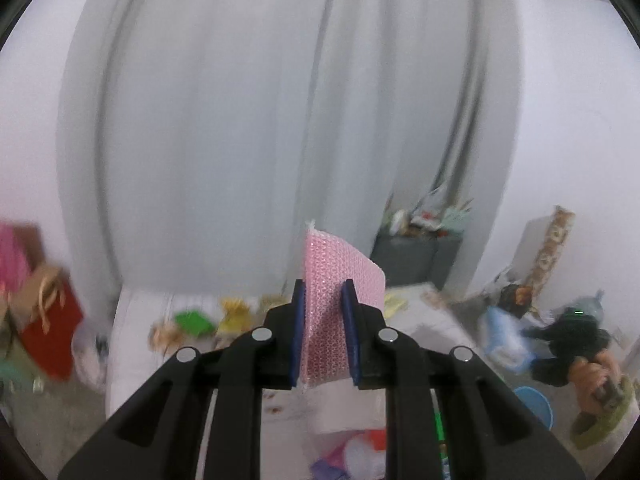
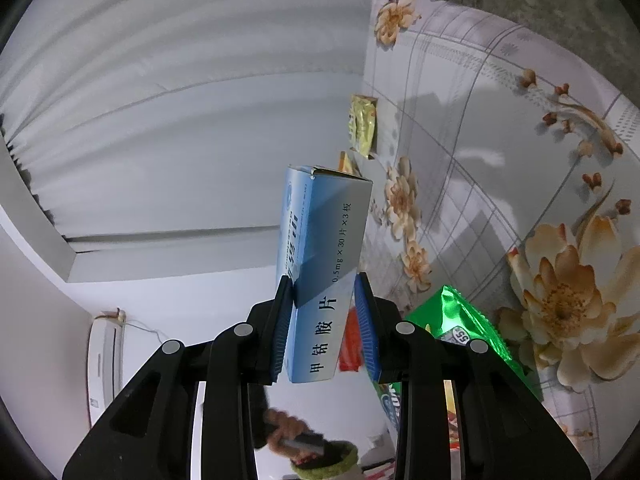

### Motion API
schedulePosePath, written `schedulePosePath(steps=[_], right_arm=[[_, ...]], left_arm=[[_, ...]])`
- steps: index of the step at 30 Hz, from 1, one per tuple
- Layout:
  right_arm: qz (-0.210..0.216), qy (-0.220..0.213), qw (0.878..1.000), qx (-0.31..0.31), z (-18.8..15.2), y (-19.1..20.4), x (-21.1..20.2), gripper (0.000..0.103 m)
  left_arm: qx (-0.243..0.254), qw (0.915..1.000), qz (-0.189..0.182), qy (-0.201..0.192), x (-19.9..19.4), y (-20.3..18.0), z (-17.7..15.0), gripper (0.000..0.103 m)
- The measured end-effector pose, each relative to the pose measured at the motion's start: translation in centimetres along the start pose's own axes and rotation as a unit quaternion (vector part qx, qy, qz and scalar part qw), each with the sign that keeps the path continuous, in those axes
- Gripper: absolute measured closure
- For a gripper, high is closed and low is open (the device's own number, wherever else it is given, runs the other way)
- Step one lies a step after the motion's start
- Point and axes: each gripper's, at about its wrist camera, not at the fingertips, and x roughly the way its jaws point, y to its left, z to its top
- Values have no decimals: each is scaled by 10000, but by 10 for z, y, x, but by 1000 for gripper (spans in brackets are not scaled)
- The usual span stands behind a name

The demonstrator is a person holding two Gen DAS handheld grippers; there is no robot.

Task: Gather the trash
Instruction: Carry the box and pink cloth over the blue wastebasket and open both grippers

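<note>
Grey curtain (image 1: 224,128) hangs floor-length behind everything, w/ white wall (image 1: 560,120) to its right. Red gift bag (image 1: 50,328) sits far left, blurred; a blue basin (image 1: 536,404) on the floor lower right. In right wrist view, floral cloth (image 2: 500,128) covers the surface, and a white AC unit (image 2: 105,364) is mounted on the wall.

Pink bubble wrap (image 1: 340,280), blue-white box (image 2: 324,256), floral tablecloth (image 2: 500,128)

The right tongs (image 2: 325,328) clamp a blue-and-white medicine box (image 2: 324,264) beside a green foil wrapper (image 2: 464,322) on the floral tablecloth (image 2: 500,128).
</note>
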Motion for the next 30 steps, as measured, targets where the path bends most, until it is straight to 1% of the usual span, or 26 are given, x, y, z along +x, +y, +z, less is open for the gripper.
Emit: schedulePosePath(steps=[3, 6, 9, 10, 11, 14, 18, 25, 29, 30], right_arm=[[76, 5, 10000, 2, -3, -2, -3, 74], [106, 85, 9999, -52, -6, -2, -5, 74], [130, 119, 9998, -99, -6, -4, 4, 74], [144, 126, 9998, -111, -7, -4, 5, 74], [174, 138, 9997, -115, -8, -3, 4, 74], [228, 184, 9994, -195, -13, 0, 2, 74], [404, 323, 9979, -392, -29, 6, 3, 74], [571, 677, 9924, -859, -64, 22, 8, 74], [518, 729, 9889, -1184, -77, 32, 4, 74], [412, 682, 9883, -1297, -80, 33, 4, 74]], left_arm=[[155, 9992, -267, -250, -20, -16, 6, 86], [77, 9975, -628, -323, -32, -26, 10, 86], [-128, 9958, -887, -177, -29, -27, 11, 86], [-270, 9944, -1020, -78, -26, -25, 11, 86], [-383, 9935, -1073, -21, -22, -23, 11, 87], [-480, 9932, -1061, 38, -15, -22, 10, 87], [-588, 9913, -1148, 246, -5, -24, 3, 87], [-582, 9890, -1236, 569, 10, -45, -19, 87], [-526, 9880, -1297, 649, 14, -53, -22, 87], [-514, 9879, -1310, 659, 14, -56, -23, 87]])
